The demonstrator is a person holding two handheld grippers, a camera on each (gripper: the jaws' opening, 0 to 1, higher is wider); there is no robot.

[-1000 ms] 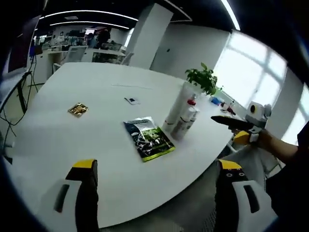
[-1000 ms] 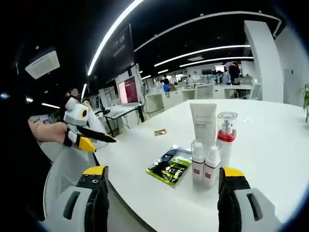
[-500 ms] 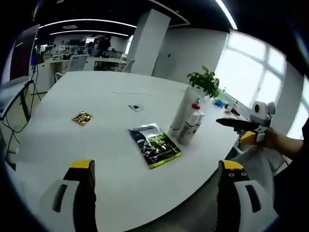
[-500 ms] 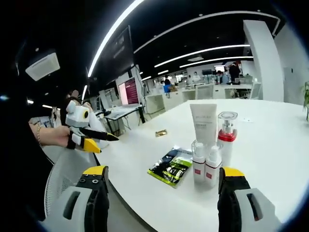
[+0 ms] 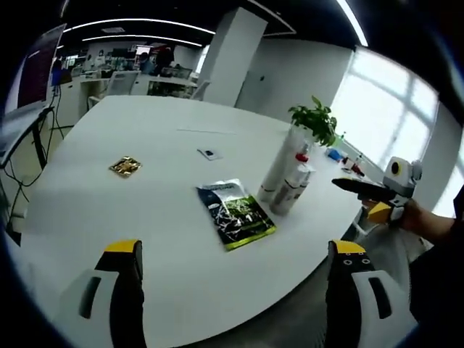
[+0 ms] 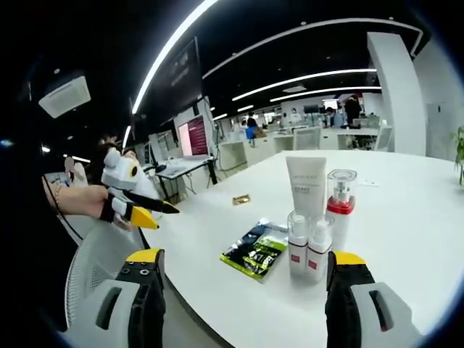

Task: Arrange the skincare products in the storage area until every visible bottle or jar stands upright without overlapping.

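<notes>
The skincare set stands in a tight cluster near the edge of the white surface (image 6: 406,217): a tall white tube (image 6: 305,185) upright on its cap, a pump bottle (image 6: 340,205) with a red collar beside it, and two small bottles (image 6: 309,245) with red labels in front, touching or nearly so. All four look upright and none lies over another, so the grouping seems already close to what the task asks; whether the small pair is truly apart cannot be told. A green sachet (image 6: 259,251) lies flat just beside them, and a small gold packet (image 5: 125,166) sits well apart, farther along the surface

Neither tool touches anything. The right gripper (image 6: 243,279) has its fingers spread wide, with the cluster ahead and between them in the picture but clear of both, as if lined up for an approach. The left gripper (image 5: 235,272) is likewise spread, held off the surface edge, the bottles well ahead toward its right finger
</notes>
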